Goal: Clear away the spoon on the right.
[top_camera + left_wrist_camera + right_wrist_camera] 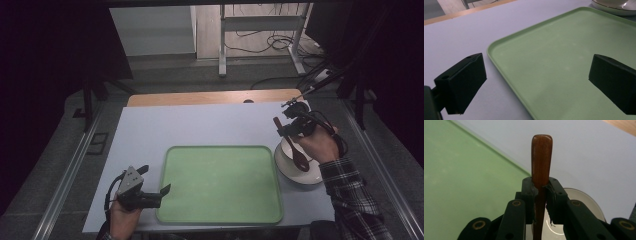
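A dark wooden spoon (295,149) hangs over a white bowl (290,170) at the right of the table, bowl end down. My right gripper (283,127) is shut on its handle (541,160), which sticks up between the jaws in the right gripper view. A light green tray (220,182) lies in the middle of the table, bare. My left gripper (162,191) rests near the table's front left, by the tray's left edge (499,58). Its jaws stand wide apart with nothing between them, pointing across the tray.
The white bowl sits on a white plate (614,10) right of the tray. The pale tabletop (150,130) has a wooden strip (210,97) along its far edge. Behind it stand a metal frame (260,30) and floor cables (280,42).
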The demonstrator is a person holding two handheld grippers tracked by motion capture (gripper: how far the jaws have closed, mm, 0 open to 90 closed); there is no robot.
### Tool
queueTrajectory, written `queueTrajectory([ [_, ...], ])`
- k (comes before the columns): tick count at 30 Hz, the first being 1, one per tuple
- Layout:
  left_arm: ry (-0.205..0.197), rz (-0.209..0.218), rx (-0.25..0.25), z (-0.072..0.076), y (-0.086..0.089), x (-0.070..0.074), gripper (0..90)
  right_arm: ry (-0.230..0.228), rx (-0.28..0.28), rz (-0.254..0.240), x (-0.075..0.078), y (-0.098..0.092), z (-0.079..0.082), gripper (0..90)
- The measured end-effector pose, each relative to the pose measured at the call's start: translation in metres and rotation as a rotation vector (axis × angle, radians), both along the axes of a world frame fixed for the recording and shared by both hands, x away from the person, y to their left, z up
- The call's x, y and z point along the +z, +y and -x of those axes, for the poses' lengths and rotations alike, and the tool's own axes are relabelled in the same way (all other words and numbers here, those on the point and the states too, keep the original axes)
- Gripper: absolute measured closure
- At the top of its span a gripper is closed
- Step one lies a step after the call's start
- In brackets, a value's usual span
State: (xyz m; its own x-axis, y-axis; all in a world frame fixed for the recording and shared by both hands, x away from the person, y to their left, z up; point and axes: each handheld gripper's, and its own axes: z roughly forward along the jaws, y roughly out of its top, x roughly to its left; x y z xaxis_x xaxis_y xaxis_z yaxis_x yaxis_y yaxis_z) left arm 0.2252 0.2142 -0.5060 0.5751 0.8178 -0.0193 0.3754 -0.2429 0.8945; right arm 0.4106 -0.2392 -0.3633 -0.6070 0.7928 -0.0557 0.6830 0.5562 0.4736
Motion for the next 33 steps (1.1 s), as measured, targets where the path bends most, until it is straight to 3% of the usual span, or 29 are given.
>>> queueTrajectory([
  [18,0.000,0.001,-0.003,0.000,0.000,0.000,1.1,0.080,0.077,0.019,-0.019,0.035,0.014,77.5],
  [33,-0.001,0.004,-0.003,0.000,0.000,0.000,1.1,0.161,0.136,0.026,-0.052,0.073,0.012,77.5],
])
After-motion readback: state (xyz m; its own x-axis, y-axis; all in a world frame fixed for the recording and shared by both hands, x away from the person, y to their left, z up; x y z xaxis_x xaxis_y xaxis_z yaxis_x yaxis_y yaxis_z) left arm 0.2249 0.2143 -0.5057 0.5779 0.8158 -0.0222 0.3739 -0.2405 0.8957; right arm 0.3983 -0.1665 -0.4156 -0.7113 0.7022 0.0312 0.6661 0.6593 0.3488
